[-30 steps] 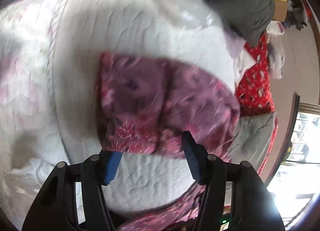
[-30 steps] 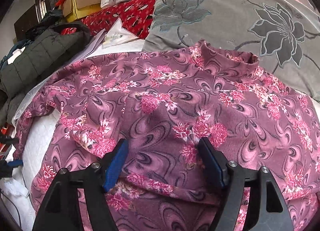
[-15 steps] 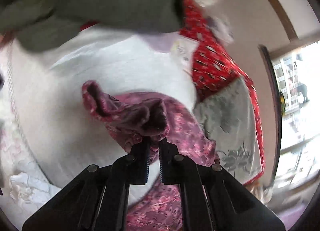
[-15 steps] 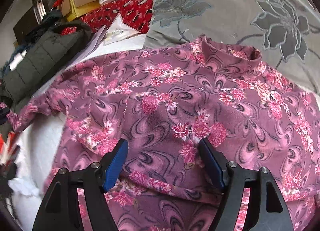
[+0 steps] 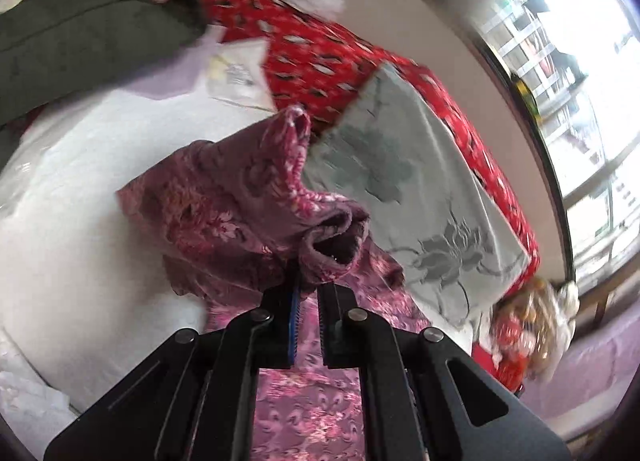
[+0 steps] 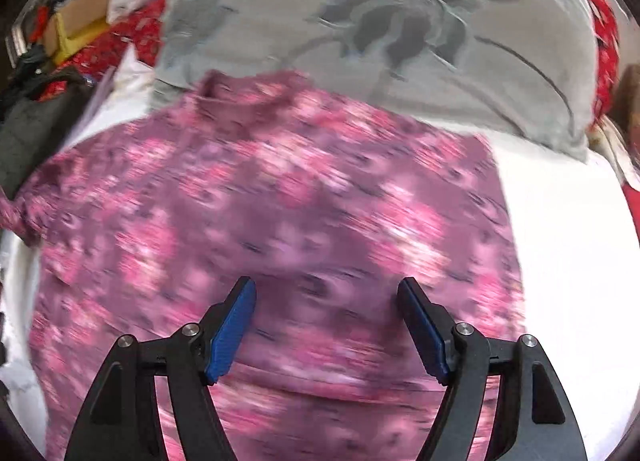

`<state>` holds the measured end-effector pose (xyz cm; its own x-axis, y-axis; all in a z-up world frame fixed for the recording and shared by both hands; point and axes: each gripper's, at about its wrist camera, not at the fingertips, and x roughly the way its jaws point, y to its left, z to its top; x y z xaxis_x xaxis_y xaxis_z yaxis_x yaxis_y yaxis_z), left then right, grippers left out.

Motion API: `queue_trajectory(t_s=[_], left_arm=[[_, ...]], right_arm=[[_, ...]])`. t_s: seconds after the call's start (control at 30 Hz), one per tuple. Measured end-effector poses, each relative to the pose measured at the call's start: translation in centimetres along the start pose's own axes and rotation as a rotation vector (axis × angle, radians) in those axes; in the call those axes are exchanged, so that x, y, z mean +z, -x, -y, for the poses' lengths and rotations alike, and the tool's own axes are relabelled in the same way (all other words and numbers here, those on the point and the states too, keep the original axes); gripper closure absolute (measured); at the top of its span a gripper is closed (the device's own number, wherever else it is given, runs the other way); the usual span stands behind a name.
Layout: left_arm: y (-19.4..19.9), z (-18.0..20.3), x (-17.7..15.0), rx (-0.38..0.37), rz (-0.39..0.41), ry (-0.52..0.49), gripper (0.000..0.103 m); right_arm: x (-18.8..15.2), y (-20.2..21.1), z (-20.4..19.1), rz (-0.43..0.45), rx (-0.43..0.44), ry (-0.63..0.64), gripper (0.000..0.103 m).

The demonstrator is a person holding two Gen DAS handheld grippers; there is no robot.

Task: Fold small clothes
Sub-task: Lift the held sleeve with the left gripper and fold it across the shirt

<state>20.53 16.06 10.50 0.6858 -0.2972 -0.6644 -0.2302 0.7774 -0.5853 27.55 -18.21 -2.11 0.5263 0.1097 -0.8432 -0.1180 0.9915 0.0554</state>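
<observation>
A purple-pink floral top (image 6: 304,197) lies spread on a white quilted bed (image 6: 568,245), its collar toward a grey flowered pillow (image 6: 400,21). In the left wrist view its sleeve (image 5: 248,197) is lifted off the white bed (image 5: 80,221), and my left gripper (image 5: 307,293) is shut on the cuff (image 5: 332,245), whose opening gapes just above the jaws. My right gripper (image 6: 326,301) hovers open over the lower middle of the top, blue pads (image 6: 232,325) wide apart with nothing between them. The right wrist view is motion-blurred.
A dark green jacket (image 5: 88,33) lies at the bed's far left. Behind are a red patterned cover (image 5: 320,57), papers (image 5: 236,73), a cardboard box (image 6: 80,21) and other clutter. A bright window (image 5: 580,81) is at the right.
My left gripper closed on the sleeve cuff, then lifted it up and swung it toward the pillow, rolling as it went. My right gripper slid right across the top, still open.
</observation>
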Motion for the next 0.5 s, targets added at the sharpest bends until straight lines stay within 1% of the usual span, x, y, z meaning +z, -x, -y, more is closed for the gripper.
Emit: queue_trajectory(t_s=[0.07,0.13,0.2,0.3,0.5], left_arm=[[-1.4,2.4,-0.5,-0.005,-0.027,-0.043,0.097],[-2.7,4.3,-1.1,0.0,-0.05,-0.078,0.097],[-4.2,6.3,-1.8,0.0,-0.078,-0.112,0.097],[-6.8,9.3,-3.3,0.011,-0.126,-0.184,0.097],[-12.5,13.2,-6.8,0.047,-0.231,-0.298,0.097]], right_arm=[[-1.0,-0.4,1.4,-0.003,0.014,-0.006,0.026],[-2.1,0.1,1.9,0.052,0.048,0.008,0.023],[-2.9,0.2,1.6,0.086,0.046,0.045,0.017],[-4.1,0.4,1.3,0.139,0.045,0.071,0.014],[-4.4,0.6,1.8,0.158,0.072,0.061,0.01]])
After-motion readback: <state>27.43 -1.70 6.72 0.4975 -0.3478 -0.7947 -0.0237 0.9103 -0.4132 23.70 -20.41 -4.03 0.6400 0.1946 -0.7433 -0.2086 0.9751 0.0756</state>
